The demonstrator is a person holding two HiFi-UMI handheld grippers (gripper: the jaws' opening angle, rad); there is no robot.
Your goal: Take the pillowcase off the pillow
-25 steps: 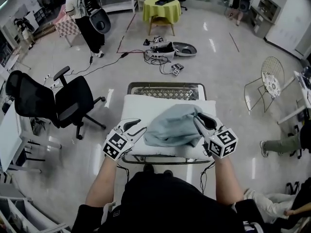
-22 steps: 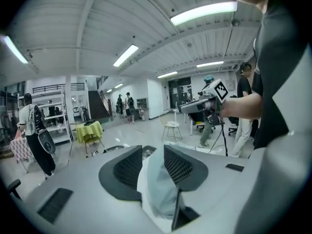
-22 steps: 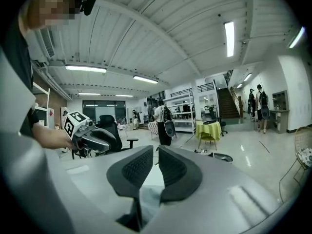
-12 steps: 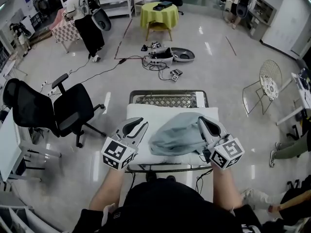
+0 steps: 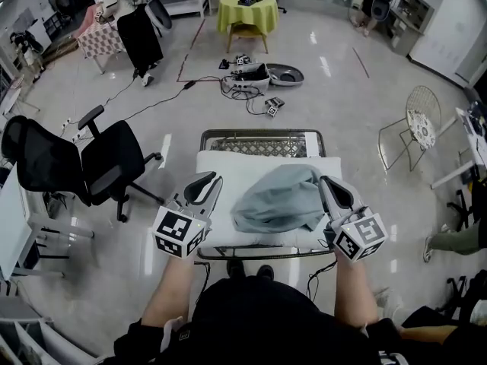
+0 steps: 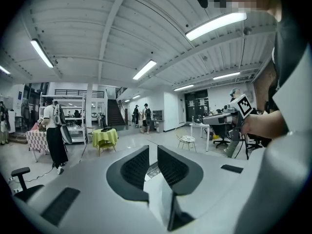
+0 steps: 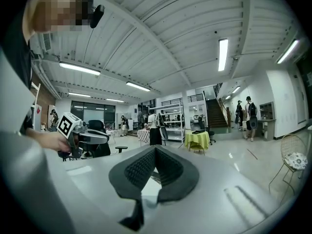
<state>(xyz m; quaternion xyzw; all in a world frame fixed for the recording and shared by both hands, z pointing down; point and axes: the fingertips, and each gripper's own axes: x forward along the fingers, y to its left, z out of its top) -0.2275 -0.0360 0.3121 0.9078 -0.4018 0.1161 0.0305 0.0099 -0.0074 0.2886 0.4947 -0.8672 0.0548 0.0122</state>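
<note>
A white pillow (image 5: 228, 169) lies on a wire cart (image 5: 262, 139) right in front of me. A grey-blue pillowcase (image 5: 278, 200) is bunched on top of its middle and right part. My left gripper (image 5: 213, 178) hovers at the pillow's left edge. Its jaws are closing, and in the left gripper view the left gripper (image 6: 153, 148) shows a narrow gap with no cloth in it. My right gripper (image 5: 326, 179) is at the pillowcase's right edge. In the right gripper view the right gripper (image 7: 155, 149) is shut, tips together, with no cloth seen between them.
A black office chair (image 5: 91, 162) stands left of the cart and a wire chair (image 5: 418, 120) to the right. Cables and devices (image 5: 251, 78) lie on the floor beyond. Further back stand a yellow-covered table (image 5: 247, 10) and a person (image 5: 137, 21).
The left jaws have narrowed from wide to a slit. The right jaws have closed, and that gripper has shifted right, off the pillowcase's top. Both hands sit slightly lower in the view.
</note>
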